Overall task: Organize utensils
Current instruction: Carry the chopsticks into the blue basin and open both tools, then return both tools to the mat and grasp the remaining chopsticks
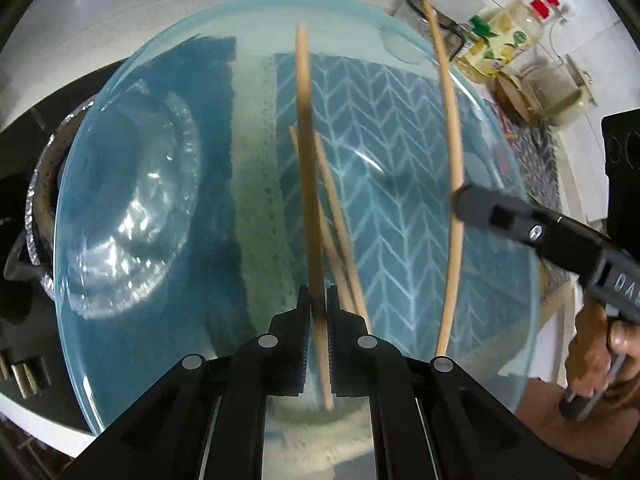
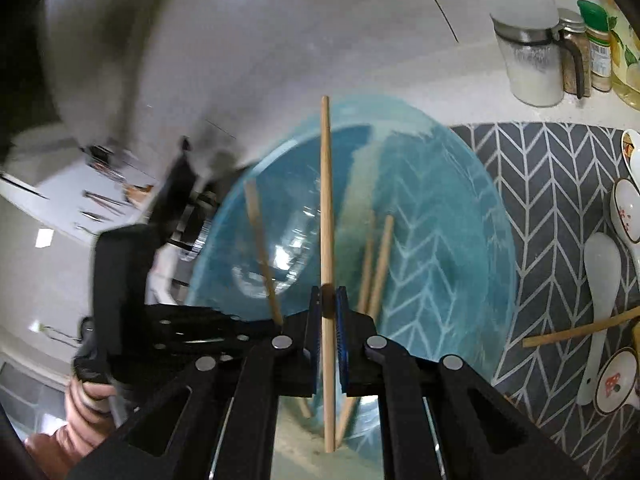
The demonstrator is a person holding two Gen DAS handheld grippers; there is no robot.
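My left gripper (image 1: pixel 318 294) is shut on a wooden chopstick (image 1: pixel 306 140) held steeply over a translucent blue bowl (image 1: pixel 256 200). Two more chopsticks (image 1: pixel 340 232) lie inside the bowl. At the right of the left wrist view, my right gripper (image 1: pixel 460 200) grips another chopstick (image 1: pixel 450 112) over the bowl's right side. In the right wrist view, the right gripper (image 2: pixel 329 292) is shut on its chopstick (image 2: pixel 326 200) above the blue bowl (image 2: pixel 460 220). The blurred left gripper (image 2: pixel 276 320) holds a chopstick (image 2: pixel 260 240) at the left. Two chopsticks (image 2: pixel 380 260) rest in the bowl.
The bowl stands partly on a grey herringbone mat (image 2: pixel 560 200). White ceramic spoons (image 2: pixel 600 280), a small mushroom-print dish (image 2: pixel 616 380) and a loose chopstick (image 2: pixel 580 330) lie on the mat's right. Jars and bottles (image 2: pixel 532 64) stand behind. A foil-lined burner (image 1: pixel 40 200) is left of the bowl.
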